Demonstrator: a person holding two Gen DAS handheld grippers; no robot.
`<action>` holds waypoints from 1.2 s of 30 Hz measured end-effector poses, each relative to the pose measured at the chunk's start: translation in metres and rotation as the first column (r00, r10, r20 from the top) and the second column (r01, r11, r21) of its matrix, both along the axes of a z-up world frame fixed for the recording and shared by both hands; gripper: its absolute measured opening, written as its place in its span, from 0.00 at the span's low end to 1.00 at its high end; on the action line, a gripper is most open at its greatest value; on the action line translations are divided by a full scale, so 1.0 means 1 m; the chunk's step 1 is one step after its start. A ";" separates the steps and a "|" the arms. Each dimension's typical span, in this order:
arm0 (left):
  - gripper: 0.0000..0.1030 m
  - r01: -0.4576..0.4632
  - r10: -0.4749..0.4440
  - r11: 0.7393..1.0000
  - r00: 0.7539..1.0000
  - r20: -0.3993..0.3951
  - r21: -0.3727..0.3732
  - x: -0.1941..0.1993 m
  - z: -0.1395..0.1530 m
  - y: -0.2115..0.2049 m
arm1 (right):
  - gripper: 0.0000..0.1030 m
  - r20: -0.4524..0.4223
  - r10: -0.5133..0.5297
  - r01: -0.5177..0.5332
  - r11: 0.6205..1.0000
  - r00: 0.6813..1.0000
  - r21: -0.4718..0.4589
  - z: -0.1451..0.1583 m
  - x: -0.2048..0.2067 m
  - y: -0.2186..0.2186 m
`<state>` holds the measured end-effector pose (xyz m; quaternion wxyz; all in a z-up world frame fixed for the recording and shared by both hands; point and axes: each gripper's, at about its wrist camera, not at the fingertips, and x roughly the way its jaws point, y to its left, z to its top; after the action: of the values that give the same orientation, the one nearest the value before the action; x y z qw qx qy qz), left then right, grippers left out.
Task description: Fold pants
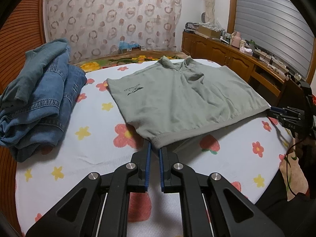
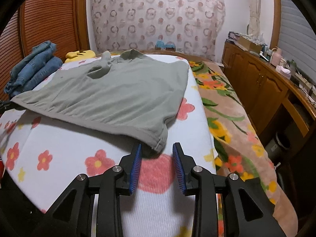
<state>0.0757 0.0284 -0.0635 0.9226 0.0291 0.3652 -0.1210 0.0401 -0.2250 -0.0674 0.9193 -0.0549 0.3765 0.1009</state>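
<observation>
A grey-green garment (image 1: 183, 96) lies spread flat on the flowered bed cover (image 1: 94, 150); it shows a collar at the far end and a small dark logo. My left gripper (image 1: 155, 148) is nearly shut, its blue pads pinching the garment's near left hem corner. My right gripper (image 2: 157, 148) is open, its pads either side of the near right hem corner (image 2: 158, 138), which lies between them unpinched. The right gripper also shows at the right edge of the left wrist view (image 1: 286, 114).
A pile of folded blue jeans (image 1: 37, 102) lies at the left of the bed, also in the right wrist view (image 2: 33, 67). A flowered blanket (image 2: 233, 118) covers the bed's right side. A wooden cabinet (image 2: 262, 86) with clutter stands at the right. A curtain hangs behind.
</observation>
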 end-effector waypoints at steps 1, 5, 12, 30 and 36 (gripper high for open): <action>0.08 0.001 -0.001 1.000 1.000 -0.001 -0.001 0.000 0.000 0.000 | 0.29 -0.002 0.000 0.000 1.000 1.000 0.002 0.001 0.003 0.000; 0.08 0.008 -0.008 1.000 1.000 0.003 -0.005 -0.002 0.000 0.000 | 0.06 -0.013 0.000 0.000 1.000 1.000 0.019 0.013 0.013 0.002; 0.08 0.027 -0.026 0.999 1.000 0.012 -0.030 -0.012 0.004 -0.001 | 0.04 0.037 0.001 -0.004 0.997 0.999 0.078 0.039 -0.002 -0.008; 0.08 0.042 -0.040 0.998 0.997 0.071 -0.035 -0.056 0.031 0.006 | 0.04 0.100 0.035 -0.045 0.994 0.994 0.102 0.063 -0.042 -0.012; 0.09 0.052 -0.050 0.998 0.998 0.047 -0.035 -0.062 0.026 0.004 | 0.04 0.112 0.037 -0.049 0.993 0.993 0.109 0.061 -0.041 -0.011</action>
<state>0.0138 0.0320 -0.0376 0.9277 0.0244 0.3407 -0.1506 -0.0009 -0.2356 -0.0059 0.9378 -0.0171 0.3180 0.1383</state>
